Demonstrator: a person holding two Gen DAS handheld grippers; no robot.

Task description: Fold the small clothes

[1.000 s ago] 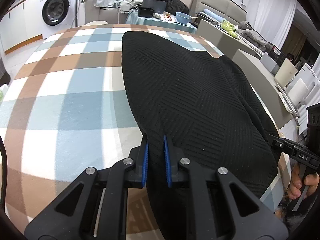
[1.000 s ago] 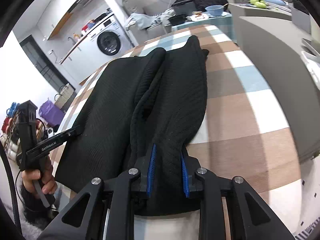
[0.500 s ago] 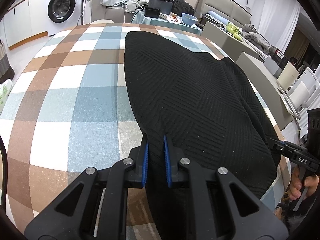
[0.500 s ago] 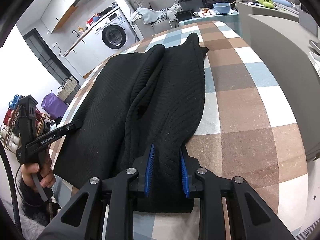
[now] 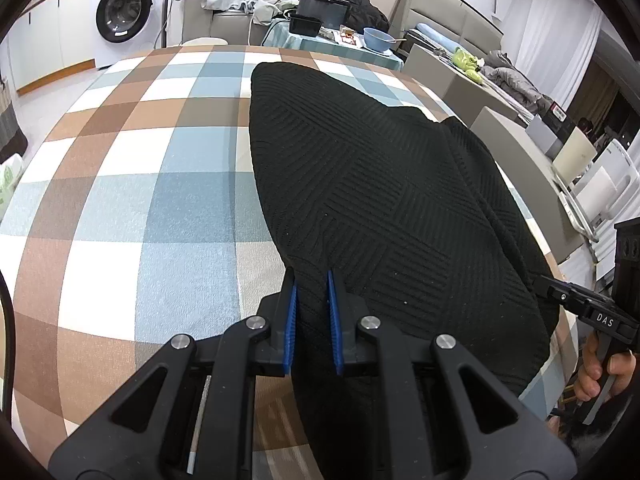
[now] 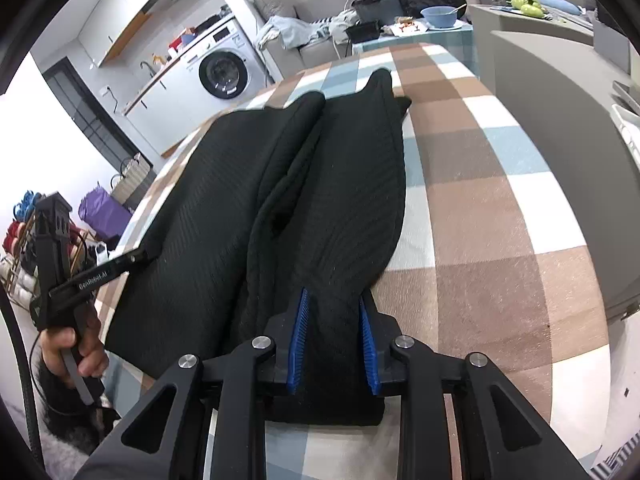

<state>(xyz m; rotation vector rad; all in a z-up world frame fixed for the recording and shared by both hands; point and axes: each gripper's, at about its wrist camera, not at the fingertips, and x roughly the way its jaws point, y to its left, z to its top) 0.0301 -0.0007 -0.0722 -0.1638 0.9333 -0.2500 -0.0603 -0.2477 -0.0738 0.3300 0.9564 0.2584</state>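
A black ribbed knit garment (image 5: 380, 180) lies lengthwise on the checked tablecloth (image 5: 120, 200). My left gripper (image 5: 310, 274) is shut on its near left edge, with fabric pinched between the blue pads. In the right wrist view the same garment (image 6: 352, 200) shows a long fold down its middle. There my right gripper (image 6: 333, 296) is shut on a thick bunch of its near right hem. Each gripper also shows at the side of the other view, held by a person's hand (image 6: 76, 348). The near hem hangs around the table's front edge.
The tablecloth (image 6: 500, 220) is bare to the left and right of the garment. A grey cabinet (image 5: 500, 128) stands close on the right. Beyond the table are a washing machine (image 5: 124, 12), a sofa with clothes, and a small table with a blue bowl (image 5: 378, 36).
Both grippers keep their hold on the garment's near edge. The left wrist view has shifted slightly, and the garment lies much as before.
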